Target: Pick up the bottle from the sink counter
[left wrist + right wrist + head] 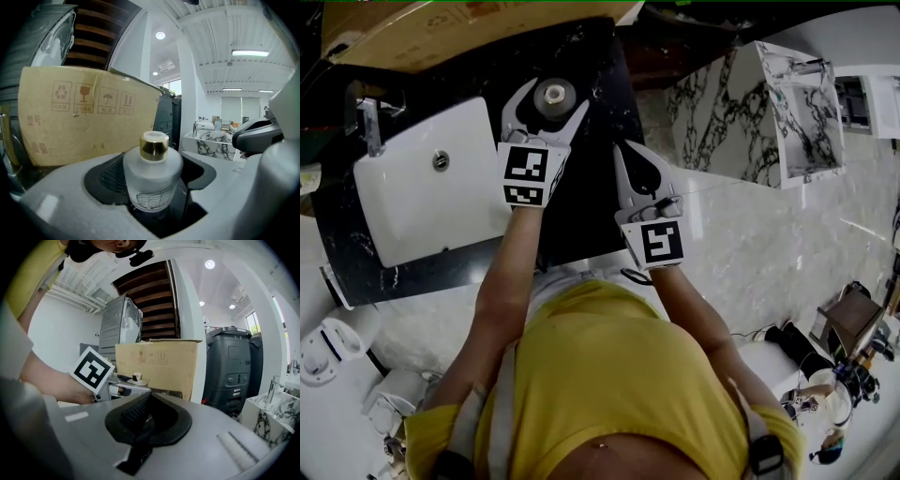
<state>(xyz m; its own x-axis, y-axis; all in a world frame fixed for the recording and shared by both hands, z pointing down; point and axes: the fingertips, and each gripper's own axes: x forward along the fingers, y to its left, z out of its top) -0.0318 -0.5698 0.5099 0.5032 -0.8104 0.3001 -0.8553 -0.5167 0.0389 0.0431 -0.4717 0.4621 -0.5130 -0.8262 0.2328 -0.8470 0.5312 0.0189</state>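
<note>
A squat frosted-glass bottle [153, 180] with a gold cap stands upright between the jaws of my left gripper [154, 206], which close against its sides. From the head view the bottle [554, 97] shows as a round dark cap over the black sink counter [591, 216], framed by the left gripper [553, 101]. My right gripper [620, 152] hovers just to the right of it over the counter, shut and empty. In the right gripper view its jaws [143, 411] meet with nothing between them, and the bottle's cap [137, 377] shows beyond, by the left gripper's marker cube [92, 369].
A white sink basin [431, 187] with a faucet [367, 127] lies left of the bottle. A cardboard box [469, 28] stands behind the counter. A marble-patterned block [750, 112] is to the right, and a dark bin [232, 366] stands farther off.
</note>
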